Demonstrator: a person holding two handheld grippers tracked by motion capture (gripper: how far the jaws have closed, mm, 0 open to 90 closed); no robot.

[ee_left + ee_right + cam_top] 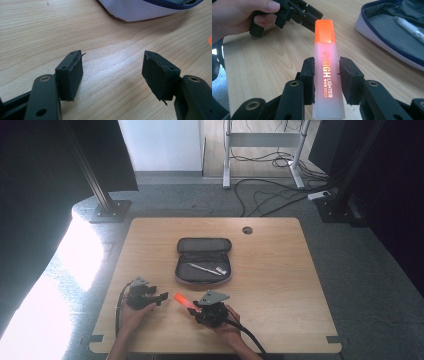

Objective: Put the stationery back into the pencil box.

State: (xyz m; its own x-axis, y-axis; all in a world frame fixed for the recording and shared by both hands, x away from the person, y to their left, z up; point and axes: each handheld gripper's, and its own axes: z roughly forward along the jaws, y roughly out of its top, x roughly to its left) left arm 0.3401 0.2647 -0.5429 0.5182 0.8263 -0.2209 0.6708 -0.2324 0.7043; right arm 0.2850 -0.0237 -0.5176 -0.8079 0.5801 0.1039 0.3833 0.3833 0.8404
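Overhead looks down; gripper views (close, low) share the table [280,270].

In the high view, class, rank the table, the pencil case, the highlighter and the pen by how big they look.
1. Table
2. Pencil case
3. Pen and highlighter: they look about alike, and the right gripper covers part of the highlighter, so no ranking.

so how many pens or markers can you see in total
2. An orange highlighter is clamped between the right gripper jaws above the table. A white pen lies inside the open pencil case. More could be hidden in the case's folds.
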